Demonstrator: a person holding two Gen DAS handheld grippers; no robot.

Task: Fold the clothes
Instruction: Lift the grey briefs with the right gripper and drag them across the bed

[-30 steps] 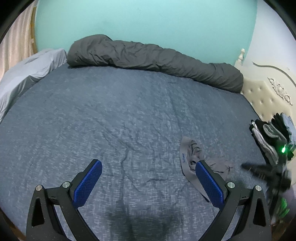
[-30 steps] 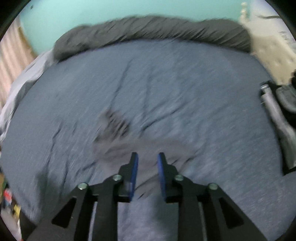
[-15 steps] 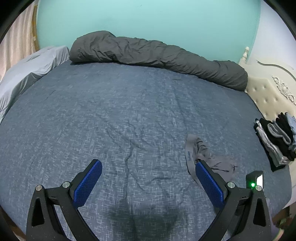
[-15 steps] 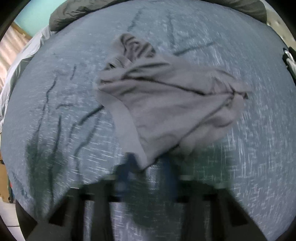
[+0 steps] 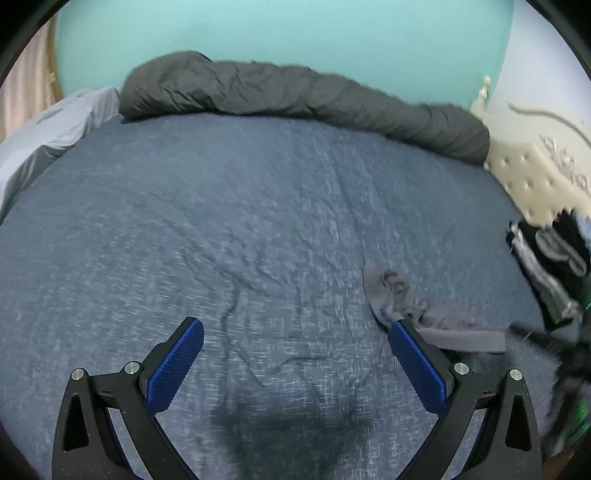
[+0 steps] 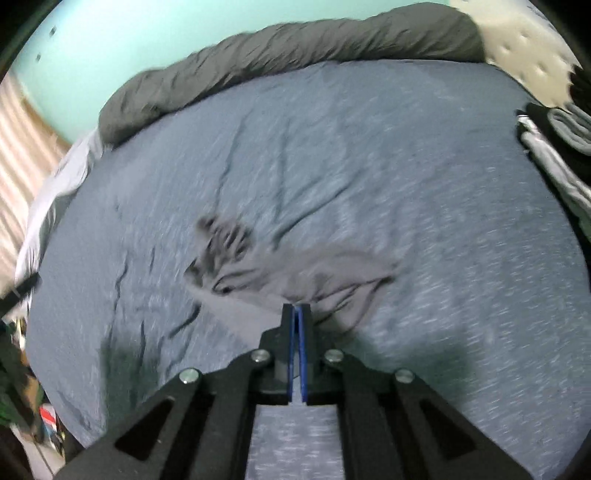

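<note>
One crumpled grey garment [image 6: 295,269] lies on the blue bedsheet [image 5: 221,221]. The right gripper [image 6: 297,314] is pinched together on the garment's near edge, having just closed. The left gripper [image 5: 295,347] hangs spread wide, empty. One stack of folded clothes [image 5: 550,266] sits near the headboard [image 5: 535,181].

Domestic bedroom. A bed with a blue-grey sheet [image 5: 229,206] fills the ground ahead of the fingers. Beyond the fingertips, a rolled dark grey duvet [image 5: 295,96] lies against a turquoise wall [image 5: 295,33]. Far right of the fingers: a cream tufted headboard [image 5: 532,184] and stacked folded clothes [image 5: 550,258].
</note>
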